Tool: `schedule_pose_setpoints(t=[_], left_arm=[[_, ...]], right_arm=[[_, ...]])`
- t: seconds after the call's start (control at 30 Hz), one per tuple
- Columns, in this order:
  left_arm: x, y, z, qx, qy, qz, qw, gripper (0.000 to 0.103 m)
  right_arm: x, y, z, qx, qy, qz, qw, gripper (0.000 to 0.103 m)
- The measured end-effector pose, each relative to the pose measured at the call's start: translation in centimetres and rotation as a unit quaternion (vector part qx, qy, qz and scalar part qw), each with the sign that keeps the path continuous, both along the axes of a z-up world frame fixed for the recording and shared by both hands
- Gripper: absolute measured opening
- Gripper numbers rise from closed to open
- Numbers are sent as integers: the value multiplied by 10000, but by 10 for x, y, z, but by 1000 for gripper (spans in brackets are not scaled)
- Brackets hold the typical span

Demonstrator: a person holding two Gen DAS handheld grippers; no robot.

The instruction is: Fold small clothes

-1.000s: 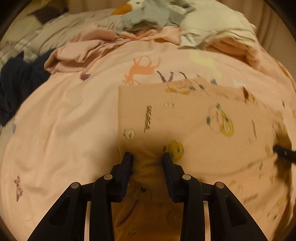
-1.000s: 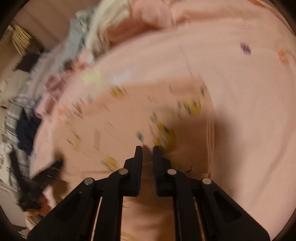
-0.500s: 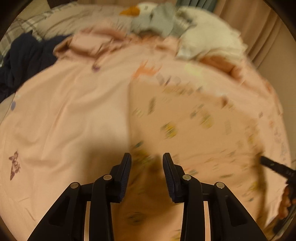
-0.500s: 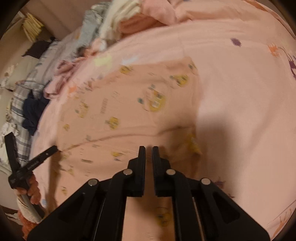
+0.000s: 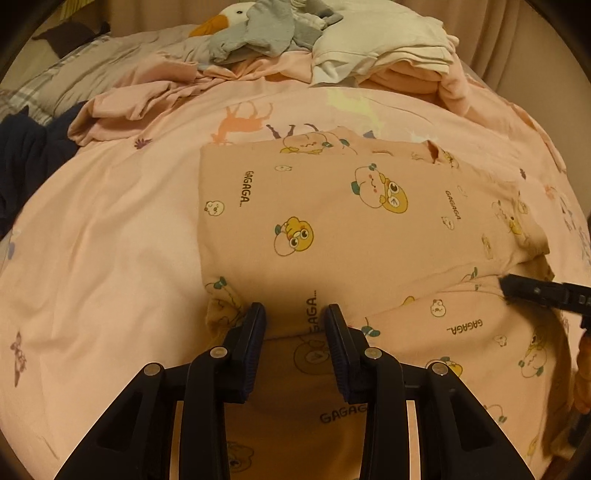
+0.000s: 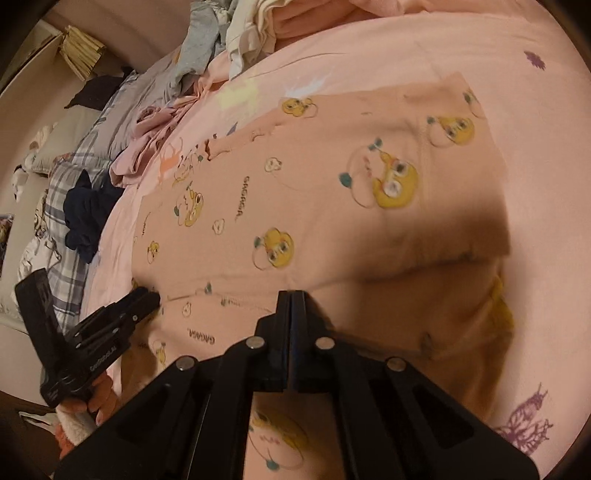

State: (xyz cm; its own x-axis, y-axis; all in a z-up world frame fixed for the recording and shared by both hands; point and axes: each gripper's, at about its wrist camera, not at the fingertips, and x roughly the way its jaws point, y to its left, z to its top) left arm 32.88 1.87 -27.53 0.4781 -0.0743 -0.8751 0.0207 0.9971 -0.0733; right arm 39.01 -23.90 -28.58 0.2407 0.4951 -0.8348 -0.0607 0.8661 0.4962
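A peach garment (image 5: 332, 206) printed with yellow cartoon animals and "GAGAGA" lies flat on the pink bed sheet (image 5: 110, 258), its upper layer folded over a lower one. My left gripper (image 5: 295, 319) is open, its fingers straddling the near fold edge, with cloth lying flat between them. It also shows in the right wrist view as the left gripper (image 6: 149, 295), held by a hand (image 6: 96, 402). My right gripper (image 6: 291, 295) is shut at the same fold edge farther right, small creases running to its tips. The left wrist view shows that right gripper (image 5: 508, 288) at the garment's (image 6: 314, 221) edge.
A heap of laundry lies at the back: a grey piece (image 5: 266, 33), white and peach folded clothes (image 5: 388, 48) and a plush duck (image 5: 225, 18). A dark navy garment (image 5: 26, 155) sits at the left on plaid bedding (image 6: 62, 221). A crumpled pink cloth (image 5: 140, 99) lies behind the garment.
Both grippers have drawn back to the garment's near fold edge, so more of the garment shows. The right gripper's jaws, slightly apart before, have shut. The left jaws keep the same gap.
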Motion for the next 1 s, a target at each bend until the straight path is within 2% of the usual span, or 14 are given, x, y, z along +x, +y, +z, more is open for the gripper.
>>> schedule_pose_setpoints(t=[0.07,0.17,0.23,0.27,0.33,0.37,0.4,0.43,0.57,0.6,0.63,0.77,0.9,1.0], left_arm=[[-3,3,5,-93,71,48,9999,35],[-15,16,13,-330,247,89,9991,36],[-28,30,21,-619,263,244,9974,37],[-36,41,26,-783,266,352,9959,40],[-50,60,33,-1033,263,583,9926,62],[-56,67,35,-1115,251,694,9910,67],[-67,78,37,-1252,219,832,9884,72],[-72,83,39,-1329,217,881,9870,72],[-106,97,40,-1675,323,872,9815,75],[-115,99,40,-1755,306,854,9803,75],[-127,101,39,-1880,304,910,9775,76],[-158,108,28,-2459,510,1046,9623,84],[-189,108,8,-2726,787,1263,9506,84],[-209,109,6,-2915,670,1317,9451,84]], right_arm=[[-9,-6,5,83,40,-59,9999,0],[-25,-13,17,-67,40,-50,10000,8],[-41,-23,30,-102,-69,-94,9999,17],[-47,-28,35,-98,-114,-118,9998,19],[-66,-45,49,-132,-201,-239,9994,36],[-72,-50,53,-172,-215,-296,9992,42],[-79,-56,57,-223,-215,-388,9988,53],[-91,-64,63,-246,-219,-545,9980,61],[-126,-85,72,-95,-132,-847,9963,64],[-135,-89,74,-41,-121,-928,9956,68],[-145,-92,76,39,-136,-999,9949,71],[-183,-97,76,229,-76,-1188,9926,75],[-218,-98,66,192,43,-1305,9912,76],[-241,-102,55,286,195,-1374,9899,77]])
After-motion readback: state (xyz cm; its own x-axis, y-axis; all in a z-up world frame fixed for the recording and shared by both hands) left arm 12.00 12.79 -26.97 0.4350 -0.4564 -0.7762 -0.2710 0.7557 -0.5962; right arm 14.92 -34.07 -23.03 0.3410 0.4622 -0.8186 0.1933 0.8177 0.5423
